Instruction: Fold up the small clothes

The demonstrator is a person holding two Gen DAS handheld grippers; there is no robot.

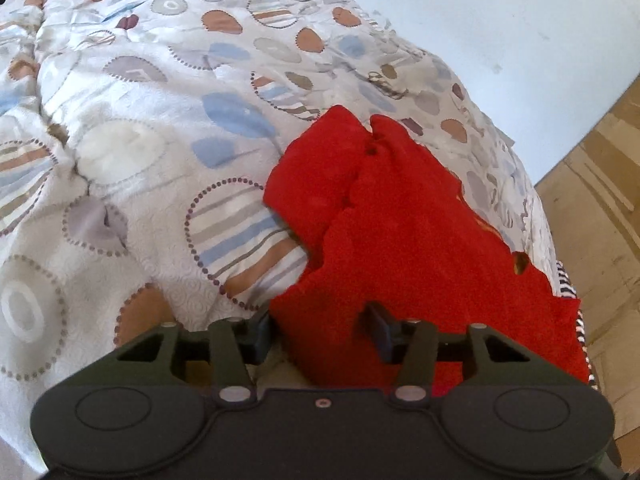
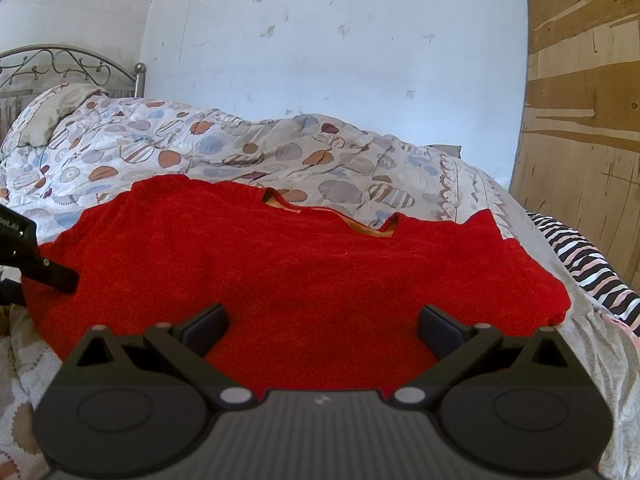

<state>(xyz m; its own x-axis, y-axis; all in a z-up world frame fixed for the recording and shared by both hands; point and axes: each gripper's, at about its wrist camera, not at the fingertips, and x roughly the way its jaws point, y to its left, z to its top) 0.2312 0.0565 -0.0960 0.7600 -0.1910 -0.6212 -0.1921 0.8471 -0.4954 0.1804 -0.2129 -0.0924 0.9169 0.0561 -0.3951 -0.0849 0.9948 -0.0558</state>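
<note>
Nearest to us, our right gripper point(image 2: 322, 322) hangs low over the near hem of the red garment point(image 2: 296, 280), its jaws spread wide apart with nothing between them but the cloth lying below; we judge they are open like this so that they can come down and pinch the hem. Our left gripper point(image 1: 320, 330) sits at the garment's other end, its jaws part-way apart and straddling the red edge there: one finger lies off the cloth over the quilt and the other on top of it, so we read this as a grip being lined up, not one already made. The red garment is spread roughly flat on the bed, on top of the patterned quilt point(image 2: 240, 148), close to the bed's near edge and running along it, which keeps both ends within reach of our two hands. Its neckline with the tan trim point(image 2: 360, 226) lies on the far side, away from us, so the hem faces us and a fold would carry the near edge toward the collar. To the right, at the bed's corner, a black-and-white striped cloth point(image 2: 580, 256) lies just beside the garment, near enough that we should mind not to snag it. Farther off the quilt bunches up in a ridge, and beyond it stand the metal headboard point(image 2: 68, 64) and the pale wall point(image 2: 340, 60).
</note>
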